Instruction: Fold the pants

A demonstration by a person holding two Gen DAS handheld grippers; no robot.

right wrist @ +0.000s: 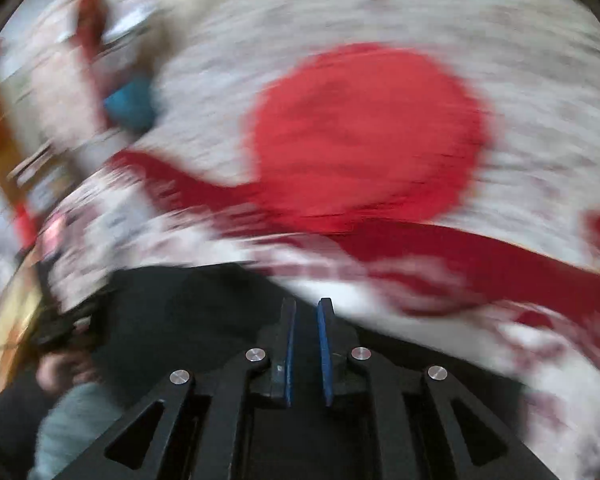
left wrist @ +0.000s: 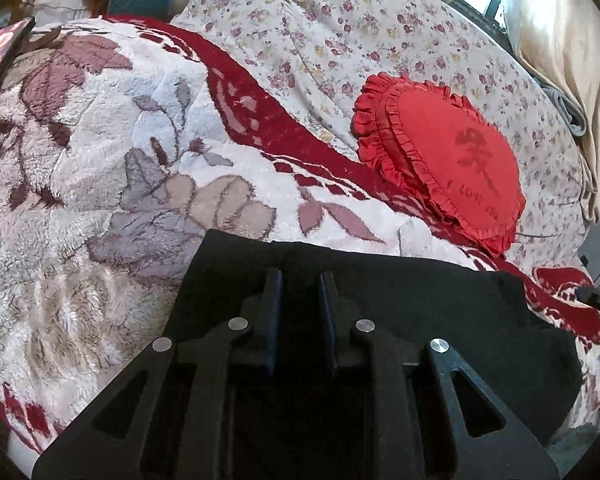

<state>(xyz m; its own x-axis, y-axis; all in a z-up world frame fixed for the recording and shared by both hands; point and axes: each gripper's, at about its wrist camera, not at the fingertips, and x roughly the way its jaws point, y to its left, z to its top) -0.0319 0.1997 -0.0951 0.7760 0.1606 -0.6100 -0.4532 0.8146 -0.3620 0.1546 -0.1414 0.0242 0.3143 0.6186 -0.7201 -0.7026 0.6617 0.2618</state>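
I see the black pants [left wrist: 380, 292] lying at the blanket's [left wrist: 100, 160] near edge. They look soft and limp, so I'd pinch a hem corner. The left gripper [left wrist: 300, 280] is parted above them; the right gripper [right wrist: 306, 308] (badly blurred) is also parted and empty.

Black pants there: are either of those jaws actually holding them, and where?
Neither. Both grippers, left and right, hover open above the black fabric pants.

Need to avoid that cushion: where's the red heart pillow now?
Left wrist view, right of centre: the red heart pillow lies on the floral sheet, touching the fleece blanket's red border, beyond the black pants.
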